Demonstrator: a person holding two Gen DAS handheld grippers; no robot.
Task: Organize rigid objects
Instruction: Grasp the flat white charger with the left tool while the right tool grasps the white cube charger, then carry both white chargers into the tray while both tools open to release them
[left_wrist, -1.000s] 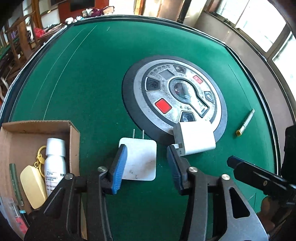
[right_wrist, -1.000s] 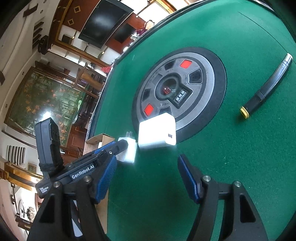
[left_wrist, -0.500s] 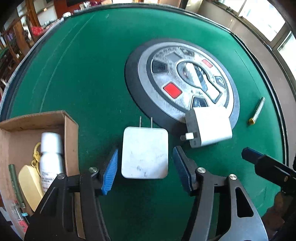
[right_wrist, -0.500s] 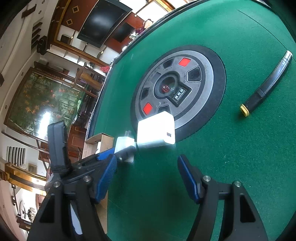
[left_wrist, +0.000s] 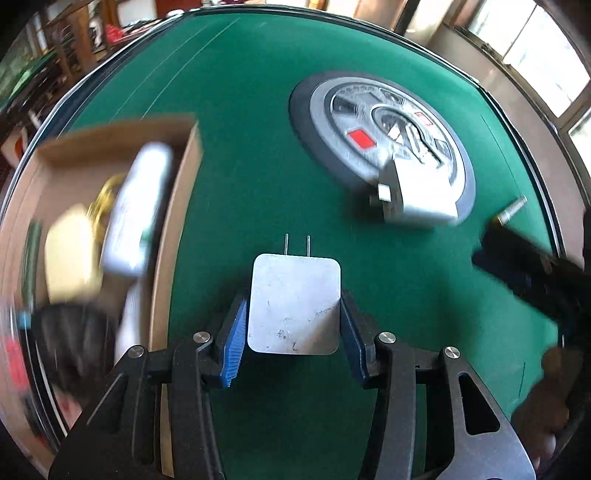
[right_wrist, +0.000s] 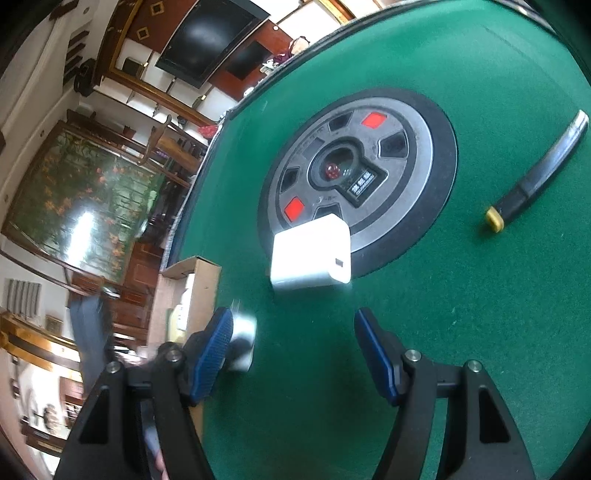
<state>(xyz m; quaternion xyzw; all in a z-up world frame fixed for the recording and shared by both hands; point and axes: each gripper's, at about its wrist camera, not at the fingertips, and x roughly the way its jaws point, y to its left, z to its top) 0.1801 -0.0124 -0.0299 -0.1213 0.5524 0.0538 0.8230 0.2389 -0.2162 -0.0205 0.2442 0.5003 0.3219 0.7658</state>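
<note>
Clamped in my left gripper (left_wrist: 293, 341) is the flat white charger (left_wrist: 294, 302), its blue pads pressed against both side edges and its two metal prongs pointing forward, away from me. It hangs above the green felt table (left_wrist: 258, 147). My right gripper (right_wrist: 293, 352) stands wide open over bare felt with nothing between its pads; from its camera the flat white charger (right_wrist: 242, 343) shows as a blur just beyond my left-hand pad.

Left of the charger, in the left wrist view, sits the cardboard box (left_wrist: 177, 229), smeared by motion. Inside it I can make out a white bottle (left_wrist: 138, 206) lying along the near wall, a pale yellow tag (left_wrist: 70, 251) on a gold ring beside it, and a dark green stick at the far left edge; other contents are too blurred to name. The right wrist view shows the box's corner (right_wrist: 195, 273) to the left of my open gripper.

Ahead of the right gripper lies the second white charger (right_wrist: 310, 254), a thicker block with a port on its near face, resting at the rim of the round control panel (right_wrist: 369, 173) set into the middle of the table. Well to the right of the panel lies a black pen with a yellow end (right_wrist: 535, 173), alone on the felt. Beyond the table's far edge I see dark wooden furniture and a black screen on the wall.
</note>
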